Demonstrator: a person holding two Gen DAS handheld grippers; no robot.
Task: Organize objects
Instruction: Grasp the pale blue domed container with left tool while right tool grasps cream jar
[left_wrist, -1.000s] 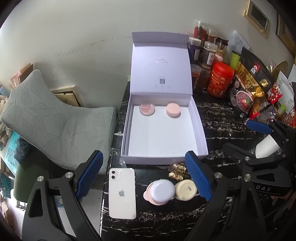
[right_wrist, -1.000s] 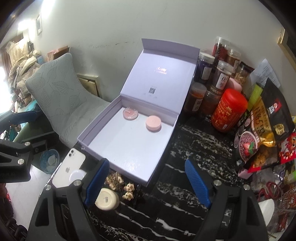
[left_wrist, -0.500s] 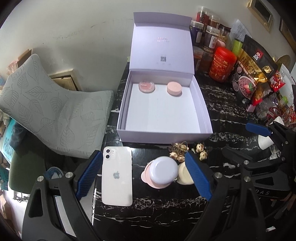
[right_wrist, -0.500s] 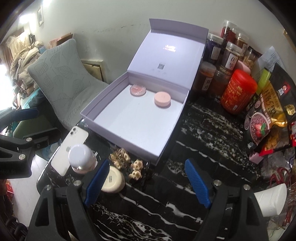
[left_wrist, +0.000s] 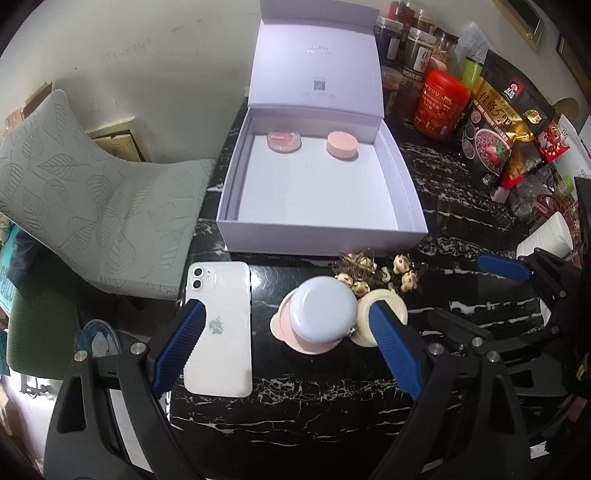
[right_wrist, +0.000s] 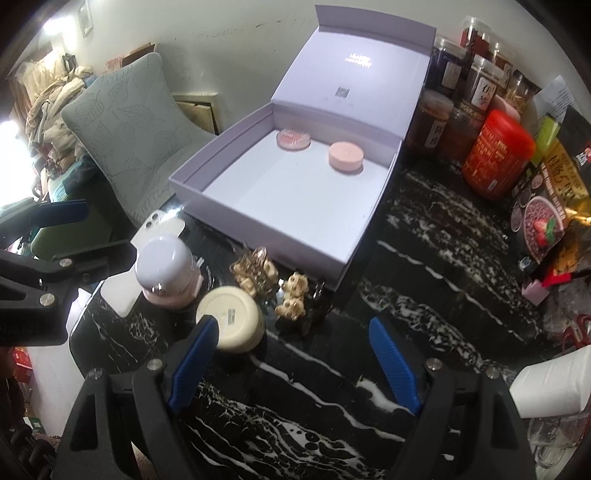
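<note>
Both grippers held spread, nothing gripped.
The cream jar (left_wrist: 384, 314) is partly hidden by the left gripper (left_wrist: 284, 347); the right gripper (right_wrist: 295, 358) is cropped below.

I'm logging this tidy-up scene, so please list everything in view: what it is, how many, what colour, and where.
gift box: one, lilac, lid open, table back
round compacts: two, pink, box's far end
phone: one, white, face down, front left
lilac-lidded jar: one, pink base, beside phone
cream jar: one, right of it
trinkets: gold cluster, before box
red canister: one, back right
left gripper: open
right gripper: open
</note>
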